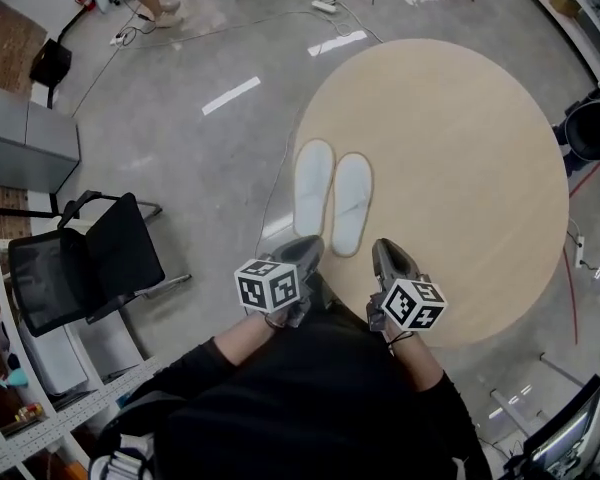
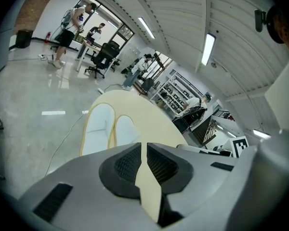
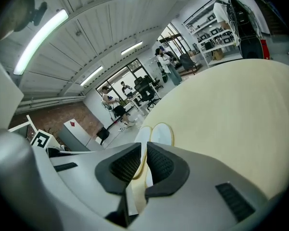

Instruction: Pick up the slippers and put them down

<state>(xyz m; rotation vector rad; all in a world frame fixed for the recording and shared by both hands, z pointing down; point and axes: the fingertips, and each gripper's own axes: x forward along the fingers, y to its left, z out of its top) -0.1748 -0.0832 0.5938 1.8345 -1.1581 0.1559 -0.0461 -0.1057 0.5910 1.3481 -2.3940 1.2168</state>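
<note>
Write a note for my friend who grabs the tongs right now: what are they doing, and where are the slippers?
Left tongs: shut, empty, pointing at the slippers' heels.
Right tongs: shut, empty, alongside over the table.
Things: the pair of flat white slippers with tan edging lies side by side on the round pale wooden table, near its left edge.
Done: nothing lifted yet.
Left: open the tongs, grip the slippers, raise them, set them down.
</note>
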